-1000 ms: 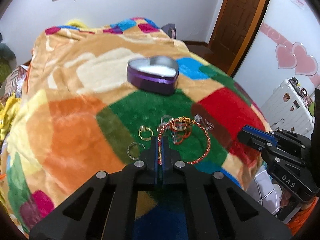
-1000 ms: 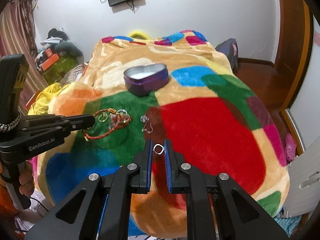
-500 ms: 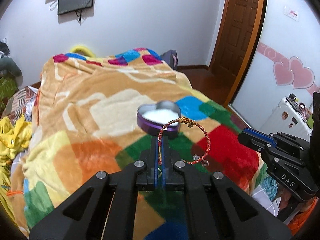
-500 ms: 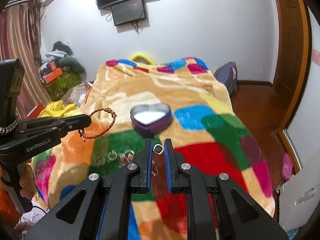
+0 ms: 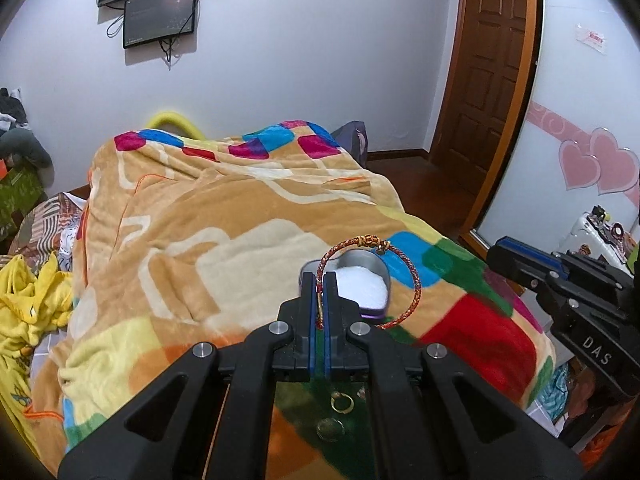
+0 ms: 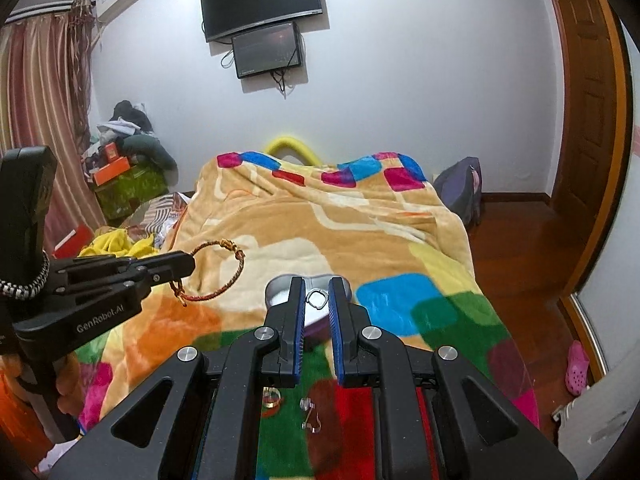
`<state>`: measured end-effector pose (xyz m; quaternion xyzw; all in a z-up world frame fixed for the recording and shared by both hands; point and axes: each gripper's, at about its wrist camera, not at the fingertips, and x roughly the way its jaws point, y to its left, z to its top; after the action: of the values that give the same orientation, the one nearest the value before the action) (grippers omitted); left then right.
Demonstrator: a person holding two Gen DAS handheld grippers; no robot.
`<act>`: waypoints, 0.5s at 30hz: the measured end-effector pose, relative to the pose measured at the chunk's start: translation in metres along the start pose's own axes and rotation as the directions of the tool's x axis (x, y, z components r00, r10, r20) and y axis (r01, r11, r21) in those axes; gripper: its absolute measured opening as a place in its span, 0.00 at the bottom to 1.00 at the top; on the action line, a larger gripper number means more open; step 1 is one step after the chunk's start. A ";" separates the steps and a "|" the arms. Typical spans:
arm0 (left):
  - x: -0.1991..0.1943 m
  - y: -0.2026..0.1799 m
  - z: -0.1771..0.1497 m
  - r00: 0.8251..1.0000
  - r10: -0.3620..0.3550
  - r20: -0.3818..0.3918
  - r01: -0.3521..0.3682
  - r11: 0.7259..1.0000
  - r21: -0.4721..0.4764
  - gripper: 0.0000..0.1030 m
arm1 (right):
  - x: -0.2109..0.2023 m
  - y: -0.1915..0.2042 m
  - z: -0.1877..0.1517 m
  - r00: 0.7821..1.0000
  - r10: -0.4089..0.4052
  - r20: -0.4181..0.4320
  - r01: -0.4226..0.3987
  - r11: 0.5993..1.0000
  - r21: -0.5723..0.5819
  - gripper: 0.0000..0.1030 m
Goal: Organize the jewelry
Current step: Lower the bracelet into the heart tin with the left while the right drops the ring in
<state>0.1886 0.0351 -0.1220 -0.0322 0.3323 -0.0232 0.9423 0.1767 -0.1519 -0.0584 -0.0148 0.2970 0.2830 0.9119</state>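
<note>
My left gripper point(image 5: 319, 280) is shut on a red and gold braided bracelet point(image 5: 408, 268), which hangs in the air above the bed in front of the heart-shaped purple tin point(image 5: 368, 286). The right wrist view shows that gripper point(image 6: 188, 266) at the left with the bracelet point(image 6: 236, 270) dangling from it. My right gripper point(image 6: 317, 284) is shut on a small silver ring point(image 6: 316, 299), held just before the tin point(image 6: 280, 286), which its fingers mostly hide. Gold rings point(image 5: 342, 404) and a clear earring point(image 6: 310, 416) lie on the green patch of blanket below.
A patchwork blanket point(image 5: 224, 240) covers the bed. Yellow clothes point(image 5: 28, 304) lie at the bed's left. A white suitcase point(image 5: 596, 236) and a wooden door point(image 5: 492, 80) are to the right. A backpack point(image 6: 460, 192) stands on the floor beyond the bed. Screens hang on the far wall point(image 6: 264, 20).
Both grippers have risen off the blanket and moved toward the tin. The bracelet, lying on the green patch a second ago, now hangs in the air; the ring stays pinched.
</note>
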 end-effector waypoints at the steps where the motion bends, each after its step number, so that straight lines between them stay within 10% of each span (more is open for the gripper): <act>1: 0.004 0.002 0.001 1.000 0.001 -0.003 -0.001 1.000 0.000 0.01 | 0.001 0.001 0.000 1.000 0.001 0.000 -0.001 1.000 -0.001 0.10; 15: 0.072 0.017 0.007 0.994 -0.022 -0.107 0.021 1.000 -0.016 0.01 | 0.052 -0.005 0.003 0.998 0.017 -0.063 -0.017 1.000 -0.008 0.10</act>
<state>0.2496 0.0476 -0.1626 -0.0416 0.3821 -0.0325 0.9226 0.2153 -0.1294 -0.0851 -0.0248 0.3244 0.2915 0.8996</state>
